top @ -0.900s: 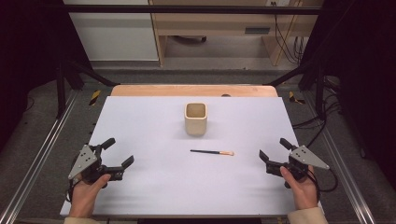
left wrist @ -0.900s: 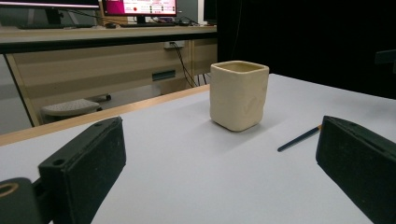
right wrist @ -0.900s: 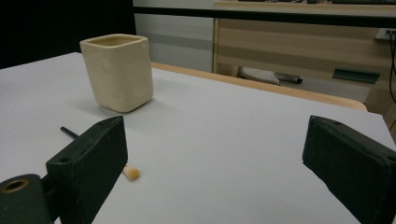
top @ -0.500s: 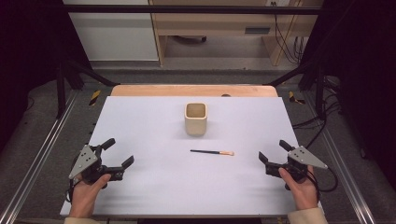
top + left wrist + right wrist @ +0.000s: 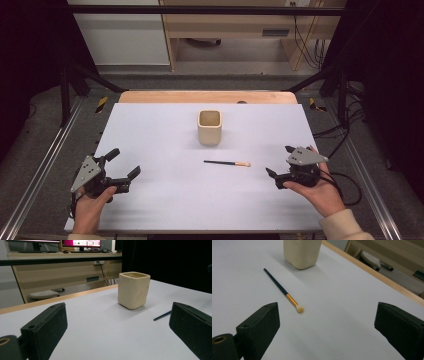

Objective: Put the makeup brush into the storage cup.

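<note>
A cream square cup point(image 5: 209, 127) stands upright at the middle of the white table sheet point(image 5: 150, 130). A thin black brush point(image 5: 227, 163) with a gold ferrule and pale tip lies flat just in front of the cup, its tip pointing right. My left gripper point(image 5: 125, 162) hovers at the front left, open and holding nothing. My right gripper point(image 5: 280, 161) is at the front right, open and holding nothing, a short way right of the brush tip. The left gripper view has the cup point(image 5: 133, 290) ahead and the brush handle end point(image 5: 162, 315). The right gripper view looks at the brush point(image 5: 283, 291) and the cup point(image 5: 302, 252).
A wooden table edge point(image 5: 150, 96) borders the sheet at the back. Metal rails point(image 5: 45, 165) run along both sides, and cables point(image 5: 345, 180) trail at the right. A desk point(image 5: 225, 30) stands beyond the table.
My right gripper has shifted a little to the left, toward the brush tip. The left gripper, the cup and the brush have stayed put.
</note>
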Motion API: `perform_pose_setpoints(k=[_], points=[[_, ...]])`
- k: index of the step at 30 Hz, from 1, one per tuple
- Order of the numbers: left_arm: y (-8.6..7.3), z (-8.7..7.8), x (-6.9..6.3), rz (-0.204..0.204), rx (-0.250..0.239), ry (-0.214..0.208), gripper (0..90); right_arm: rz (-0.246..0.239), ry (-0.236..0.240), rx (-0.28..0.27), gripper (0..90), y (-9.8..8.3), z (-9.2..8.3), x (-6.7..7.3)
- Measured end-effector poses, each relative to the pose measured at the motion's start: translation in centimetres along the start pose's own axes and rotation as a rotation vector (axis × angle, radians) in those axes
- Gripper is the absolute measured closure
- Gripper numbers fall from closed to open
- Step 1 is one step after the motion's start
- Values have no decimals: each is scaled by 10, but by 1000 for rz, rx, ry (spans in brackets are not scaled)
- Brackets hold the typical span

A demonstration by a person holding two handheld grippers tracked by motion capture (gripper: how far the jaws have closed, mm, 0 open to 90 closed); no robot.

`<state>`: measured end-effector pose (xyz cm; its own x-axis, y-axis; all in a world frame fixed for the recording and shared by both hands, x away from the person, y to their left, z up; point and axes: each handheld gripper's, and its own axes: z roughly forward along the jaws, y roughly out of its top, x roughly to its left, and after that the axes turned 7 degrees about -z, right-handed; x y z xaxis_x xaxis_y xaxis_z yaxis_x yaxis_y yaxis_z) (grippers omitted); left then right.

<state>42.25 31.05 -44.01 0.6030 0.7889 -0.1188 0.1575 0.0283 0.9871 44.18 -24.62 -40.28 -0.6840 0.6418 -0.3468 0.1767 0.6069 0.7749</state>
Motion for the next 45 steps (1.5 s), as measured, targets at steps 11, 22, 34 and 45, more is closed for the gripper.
perform_pose_setpoints(k=[11,22,34,45], points=[[0,0,0,9,12,1,12,-213,162,217,131,57,28,-9],[-1,2,-1,16,19,-8,13,-340,311,367,322,97,74,5],[-1,3,0,17,21,-14,15,-409,360,431,422,107,105,13],[-1,5,0,16,23,-17,15,-415,383,450,423,106,114,18]])
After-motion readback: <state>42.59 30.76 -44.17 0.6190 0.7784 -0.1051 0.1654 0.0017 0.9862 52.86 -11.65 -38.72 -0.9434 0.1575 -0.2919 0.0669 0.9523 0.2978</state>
